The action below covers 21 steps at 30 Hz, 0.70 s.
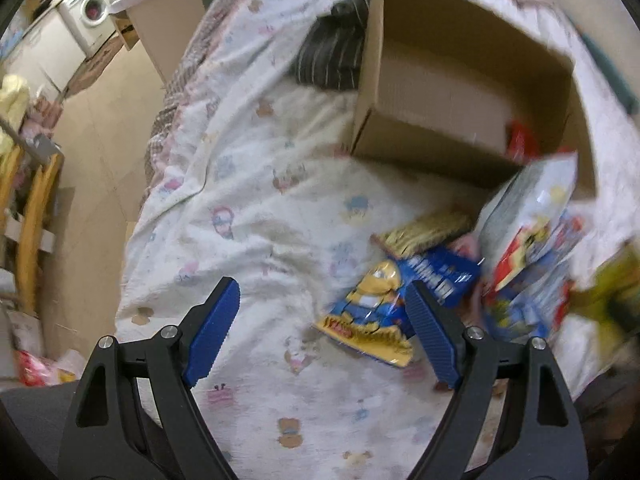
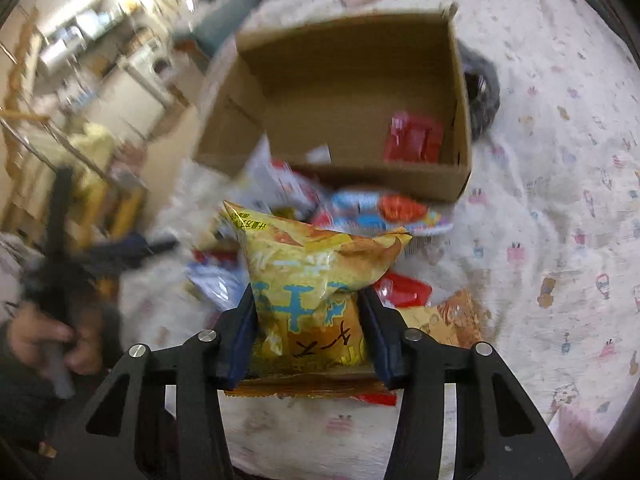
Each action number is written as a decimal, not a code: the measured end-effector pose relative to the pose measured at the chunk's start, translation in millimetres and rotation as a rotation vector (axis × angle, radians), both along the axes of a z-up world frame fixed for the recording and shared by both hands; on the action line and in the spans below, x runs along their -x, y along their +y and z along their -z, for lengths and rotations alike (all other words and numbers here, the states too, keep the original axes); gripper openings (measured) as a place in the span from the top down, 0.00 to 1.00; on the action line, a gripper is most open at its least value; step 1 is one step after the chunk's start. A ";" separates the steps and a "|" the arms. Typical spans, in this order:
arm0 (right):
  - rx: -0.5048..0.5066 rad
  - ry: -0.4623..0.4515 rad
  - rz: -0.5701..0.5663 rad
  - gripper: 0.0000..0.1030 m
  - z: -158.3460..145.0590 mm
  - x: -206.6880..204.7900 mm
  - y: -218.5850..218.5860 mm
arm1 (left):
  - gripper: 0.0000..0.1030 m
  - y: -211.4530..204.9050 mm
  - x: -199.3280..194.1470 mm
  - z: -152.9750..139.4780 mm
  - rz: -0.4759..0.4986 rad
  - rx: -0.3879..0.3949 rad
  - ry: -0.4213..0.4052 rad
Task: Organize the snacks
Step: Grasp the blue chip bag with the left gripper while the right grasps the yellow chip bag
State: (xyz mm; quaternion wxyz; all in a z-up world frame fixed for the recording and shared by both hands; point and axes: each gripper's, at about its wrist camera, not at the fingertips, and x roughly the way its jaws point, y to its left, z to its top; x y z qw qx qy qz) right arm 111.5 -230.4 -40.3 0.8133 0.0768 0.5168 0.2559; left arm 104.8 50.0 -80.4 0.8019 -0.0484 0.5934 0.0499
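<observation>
Snacks are mostly still unsorted: nearest, the right tool (image 2: 308, 312) is clamped on a puffy yellow chip bag (image 2: 316, 272), lifted above the pile, while the left tool (image 1: 324, 324) hangs with its jaws apart and empty over a flat blue and yellow snack packet (image 1: 380, 308) lying on the white cartoon-print bedspread (image 1: 248, 208). Beyond them several more bright packets lie heaped against the open brown cardboard box (image 2: 352, 92), which so far holds just one red packet (image 2: 414, 140), so I judge the job barely begun.
</observation>
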 end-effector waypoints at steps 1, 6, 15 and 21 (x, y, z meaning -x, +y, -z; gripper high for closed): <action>-0.023 -0.020 0.009 0.51 -5.9 1.4 -3.7 | 0.20 -3.0 -0.2 4.5 0.016 0.006 0.020; -0.076 -0.032 0.069 0.51 -14.3 -2.1 -20.9 | 0.20 -18.8 -3.6 22.1 0.077 0.028 0.077; -0.083 -0.017 0.101 0.51 -8.8 -4.8 -22.1 | 0.34 -36.5 -22.6 54.9 0.123 0.063 0.175; -0.075 -0.017 0.102 0.51 -7.2 -4.2 -21.1 | 0.58 -42.6 -26.5 60.2 0.139 0.094 0.198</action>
